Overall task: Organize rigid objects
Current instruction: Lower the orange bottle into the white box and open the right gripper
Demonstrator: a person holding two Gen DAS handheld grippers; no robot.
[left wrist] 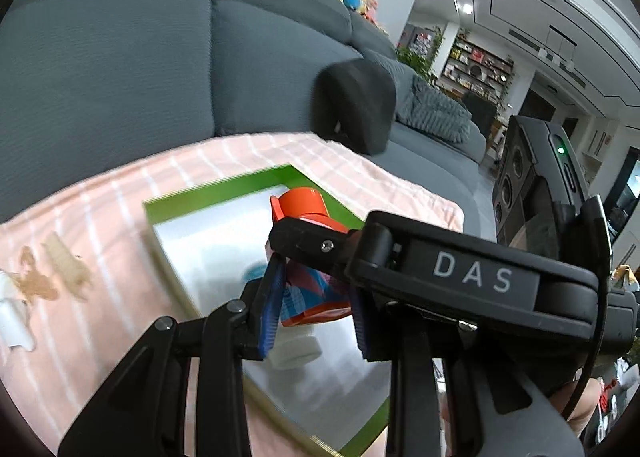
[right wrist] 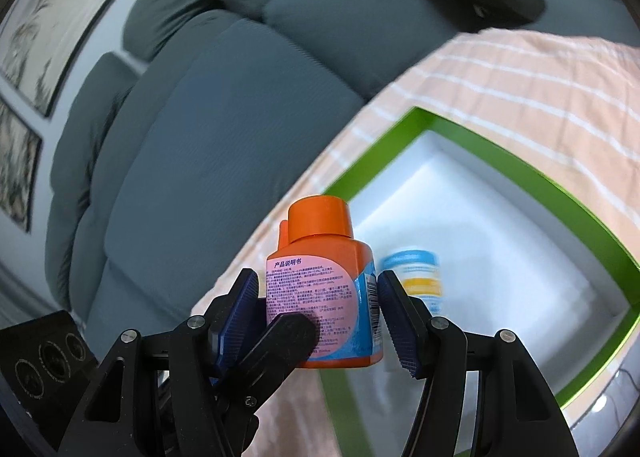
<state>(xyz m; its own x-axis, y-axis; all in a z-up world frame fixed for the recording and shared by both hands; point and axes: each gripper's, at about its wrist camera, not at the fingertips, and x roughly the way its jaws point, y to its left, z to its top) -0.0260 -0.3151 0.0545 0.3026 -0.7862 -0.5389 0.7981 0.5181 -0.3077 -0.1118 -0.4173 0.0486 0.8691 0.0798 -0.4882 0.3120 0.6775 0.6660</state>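
Both grippers sit on one orange bottle (right wrist: 324, 285), held between them above a green-rimmed tray (right wrist: 520, 173) that lies on a pink striped cloth (right wrist: 520, 77).

Right gripper (right wrist: 320, 317): jaws at a middling spread, blue ribbed pads (right wrist: 240, 309) pressed on the bottle's two sides, roughly at label height. The bottle stands upright in the grip, its orange cap (right wrist: 320, 219) uppermost and a pink printed label facing the camera. A black finger of the other gripper crosses the lower front of the label.

Left gripper (left wrist: 316, 305): narrow gap, blue pads (left wrist: 272, 313) closed on the same bottle (left wrist: 308, 257), which shows there between the pads with its cap pointing away. The right gripper's black body, marked DAS, crosses the frame just in front, so the exact contact is partly hidden; the pads appear to be pinching the bottle's lower part.

Inside the tray, on its white floor, stands a white container with a blue and yellow label (right wrist: 416, 277), blurred, just beyond the held bottle.

On the cloth to the left of the tray (left wrist: 224, 193) lie some small tan and white pieces (left wrist: 40, 281), too blurred to name.

A grey sofa (left wrist: 120, 57) fills the background, a dark cushion (left wrist: 356, 105) at the cloth's far edge.
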